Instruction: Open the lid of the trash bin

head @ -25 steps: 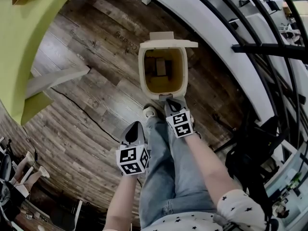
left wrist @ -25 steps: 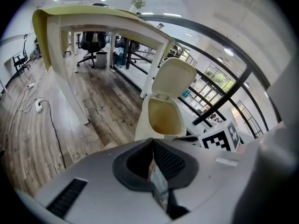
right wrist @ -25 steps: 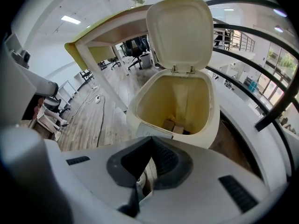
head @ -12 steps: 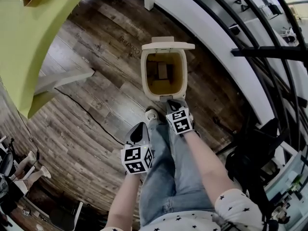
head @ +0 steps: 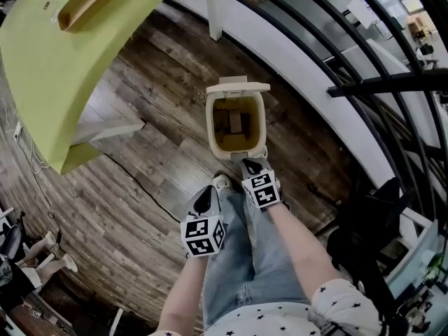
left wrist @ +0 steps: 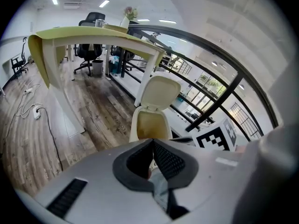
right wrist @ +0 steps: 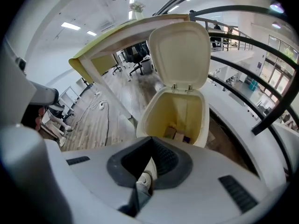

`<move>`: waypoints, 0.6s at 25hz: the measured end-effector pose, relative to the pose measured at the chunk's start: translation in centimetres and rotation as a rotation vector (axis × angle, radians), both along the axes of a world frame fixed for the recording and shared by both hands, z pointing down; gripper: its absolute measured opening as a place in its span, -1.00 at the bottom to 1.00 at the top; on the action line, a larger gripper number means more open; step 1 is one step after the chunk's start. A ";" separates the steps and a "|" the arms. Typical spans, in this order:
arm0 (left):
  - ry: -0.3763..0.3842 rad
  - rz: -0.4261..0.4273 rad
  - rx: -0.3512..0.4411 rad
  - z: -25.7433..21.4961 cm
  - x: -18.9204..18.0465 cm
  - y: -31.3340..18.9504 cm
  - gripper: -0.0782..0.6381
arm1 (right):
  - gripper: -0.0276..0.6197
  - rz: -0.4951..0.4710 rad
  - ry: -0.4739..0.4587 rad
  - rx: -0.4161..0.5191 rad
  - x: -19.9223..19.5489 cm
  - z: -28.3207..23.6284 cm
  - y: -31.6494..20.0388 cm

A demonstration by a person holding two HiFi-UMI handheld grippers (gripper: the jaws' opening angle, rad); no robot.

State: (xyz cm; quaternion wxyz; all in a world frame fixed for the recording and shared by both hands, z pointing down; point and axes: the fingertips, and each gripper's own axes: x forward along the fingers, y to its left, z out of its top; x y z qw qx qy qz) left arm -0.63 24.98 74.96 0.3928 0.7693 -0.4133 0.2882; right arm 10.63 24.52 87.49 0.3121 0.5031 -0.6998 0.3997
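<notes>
The cream plastic trash bin (head: 241, 152) stands on the wood-plank floor (head: 140, 159) with its hinged lid (head: 236, 87) upright and the interior exposed. The left gripper (head: 205, 200) and right gripper (head: 251, 166) are clenched and empty, held clear; opening appears complete.

You wear light blue denim jeans (head: 241, 257), with a white short-sleeved top with small black stars (head: 343, 301) above the jeans and a white shoe (head: 222, 182) at their hem. Your grey left gripper (head: 208, 192) and right gripper (head: 249, 163) each carry a white cube with black square markers.
</notes>
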 end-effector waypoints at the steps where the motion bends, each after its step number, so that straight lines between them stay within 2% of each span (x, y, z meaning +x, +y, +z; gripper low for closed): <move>1: 0.002 0.002 0.002 -0.4 0.0 0.1 -0.74 | -0.93 0.004 -0.006 0.010 -0.1 -0.8 0.0; 15: 0.014 0.002 0.031 -7.4 -1.3 0.1 -0.74 | -0.93 0.041 -0.056 0.107 -1.8 -12.4 0.4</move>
